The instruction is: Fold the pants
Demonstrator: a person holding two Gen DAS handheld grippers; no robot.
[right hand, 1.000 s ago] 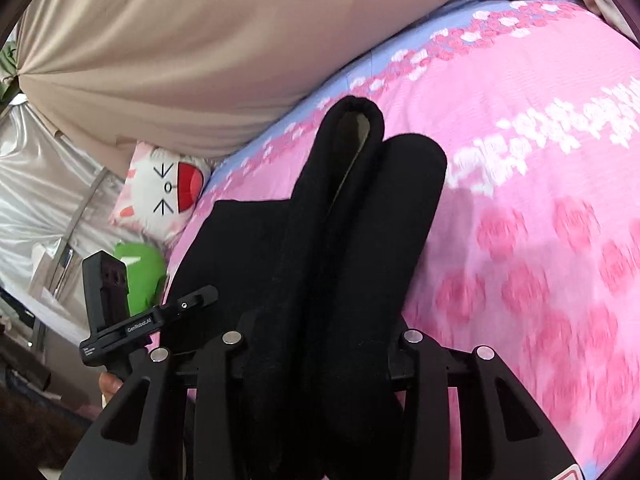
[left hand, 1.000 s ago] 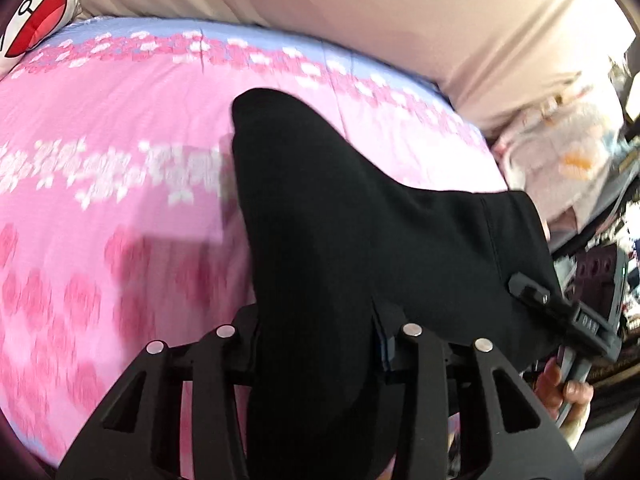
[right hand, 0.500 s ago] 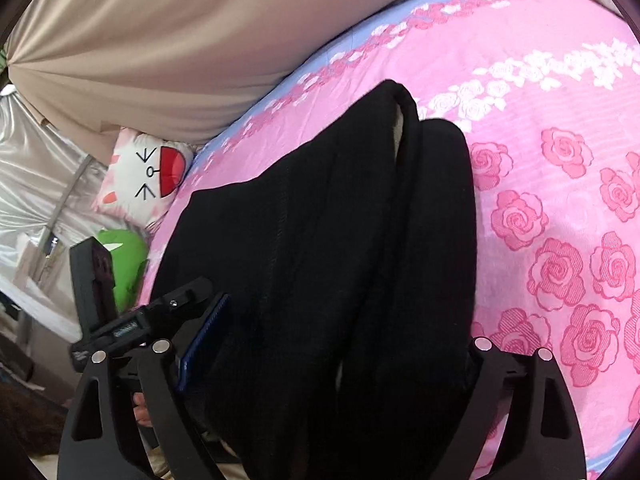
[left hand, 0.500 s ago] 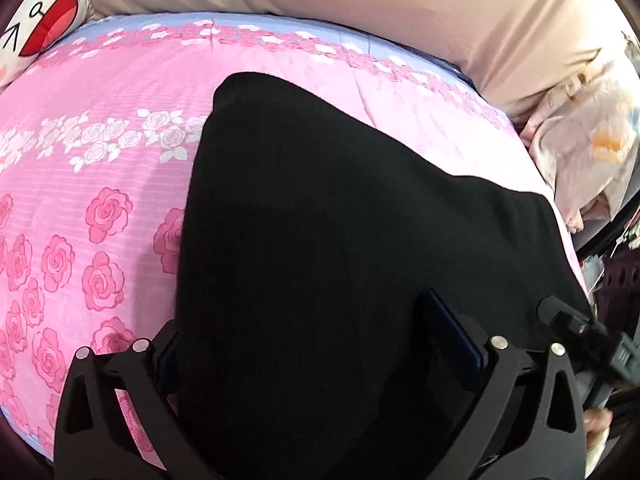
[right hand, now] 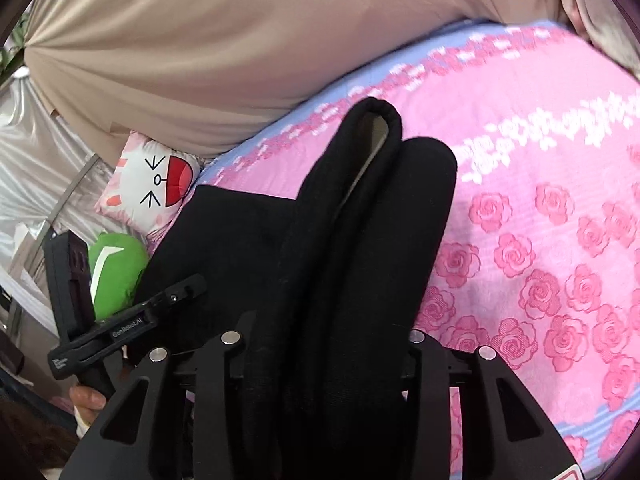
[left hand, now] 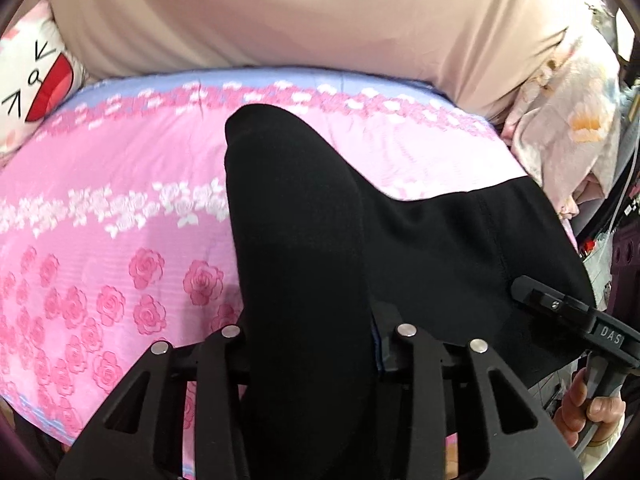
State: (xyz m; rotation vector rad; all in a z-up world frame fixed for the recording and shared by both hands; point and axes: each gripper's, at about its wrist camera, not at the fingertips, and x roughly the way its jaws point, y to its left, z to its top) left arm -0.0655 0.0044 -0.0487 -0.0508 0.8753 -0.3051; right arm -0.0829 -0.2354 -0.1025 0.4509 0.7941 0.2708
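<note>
Black pants point(left hand: 296, 220) lie bunched on a pink rose-print bed sheet point(left hand: 120, 240). My left gripper point(left hand: 310, 336) has its jaws closing, and a thick fold of the pants fills the gap between them and hides the pads. In the right wrist view the pants point(right hand: 360, 220) rise as two rolled ridges, and my right gripper point(right hand: 324, 340) is closing on them the same way. Each gripper also shows in the other's view, the right gripper point(left hand: 524, 288) at the cloth's right edge and the left gripper point(right hand: 192, 284) at its left edge.
A beige curtain point(left hand: 280, 12) hangs behind the bed. A cat-face pillow point(right hand: 156, 184) and a green cushion point(right hand: 112, 268) sit off the bed's left side. Floral bedding point(left hand: 568, 132) is piled at the right. A hand point(left hand: 592, 408) holds the right gripper's handle.
Half a second ago both grippers stood wide open over flat-spread pants. Now both have closed on bunched folds and the cloth stands up in ridges again.
</note>
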